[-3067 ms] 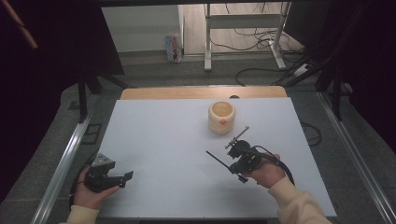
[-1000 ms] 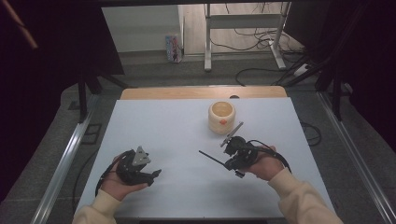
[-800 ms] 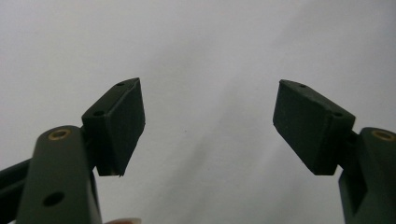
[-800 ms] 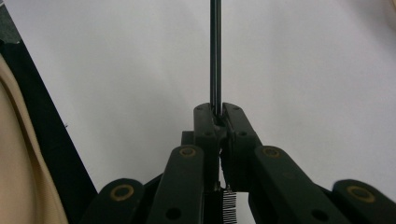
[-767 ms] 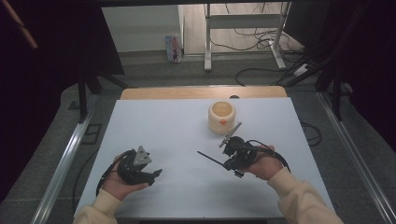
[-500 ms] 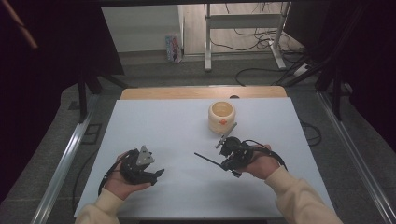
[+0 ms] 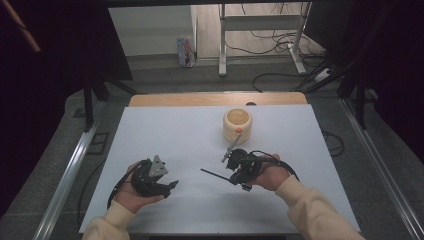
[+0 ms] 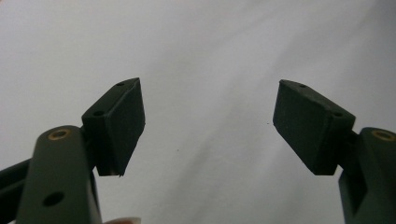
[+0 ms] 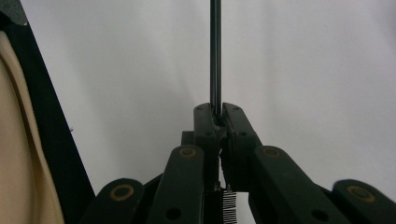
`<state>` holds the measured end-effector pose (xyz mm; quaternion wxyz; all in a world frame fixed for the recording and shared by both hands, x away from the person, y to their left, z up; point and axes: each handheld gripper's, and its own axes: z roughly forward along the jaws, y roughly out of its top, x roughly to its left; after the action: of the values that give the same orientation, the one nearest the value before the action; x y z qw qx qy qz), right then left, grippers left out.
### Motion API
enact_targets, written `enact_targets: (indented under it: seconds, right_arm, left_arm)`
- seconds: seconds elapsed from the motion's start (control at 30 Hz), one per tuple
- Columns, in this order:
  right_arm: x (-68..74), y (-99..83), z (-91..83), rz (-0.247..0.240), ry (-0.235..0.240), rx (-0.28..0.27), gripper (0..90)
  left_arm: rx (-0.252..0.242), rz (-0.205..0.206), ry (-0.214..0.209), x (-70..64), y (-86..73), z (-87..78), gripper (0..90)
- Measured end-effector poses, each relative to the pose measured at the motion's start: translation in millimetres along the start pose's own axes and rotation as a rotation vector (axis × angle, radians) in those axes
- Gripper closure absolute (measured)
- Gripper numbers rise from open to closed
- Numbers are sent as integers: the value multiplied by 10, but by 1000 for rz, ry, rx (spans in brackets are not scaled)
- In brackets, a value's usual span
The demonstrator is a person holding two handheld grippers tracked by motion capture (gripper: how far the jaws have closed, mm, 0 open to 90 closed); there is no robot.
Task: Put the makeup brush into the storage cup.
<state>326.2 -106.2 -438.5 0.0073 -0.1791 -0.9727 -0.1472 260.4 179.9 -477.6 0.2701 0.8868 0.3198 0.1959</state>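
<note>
So rn the right gripper (image 7: 234, 169) has its jaws clamped tight on a thin dark rod (image 9: 215, 51), held above the white table (image 7: 165, 135) just in front of the cream cup (image 7: 237, 125). Left gripper (image 7: 167, 184) is near the front edge w/ jaws spread apart, nothing between them.

High view sits above the person's side, looking forward and down over the whole white desk (image 7: 165, 135). The other two cams ride right on each tool, staring out close past the jaws at the desk just ahead, the same white surface the high view covers.
</note>
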Motion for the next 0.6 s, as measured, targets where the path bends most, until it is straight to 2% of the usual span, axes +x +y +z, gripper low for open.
enact_targets:
  seconds: [0.2,0.37,0.47,0.6]
  right_arm:
    - [2,77,49,-37,13,-1,861]
    - [31,148,75,-45,17,1,860]
    - [40,178,90,-70,19,5,861]
    - [66,208,119,-78,26,9,861]
  left_arm:
    - [-2,8,-6,-37,45,10,258]
    - [-1,34,-8,-89,106,51,260]
    - [0,50,-4,-135,142,90,270]
    - [0,87,-2,-184,201,124,282]
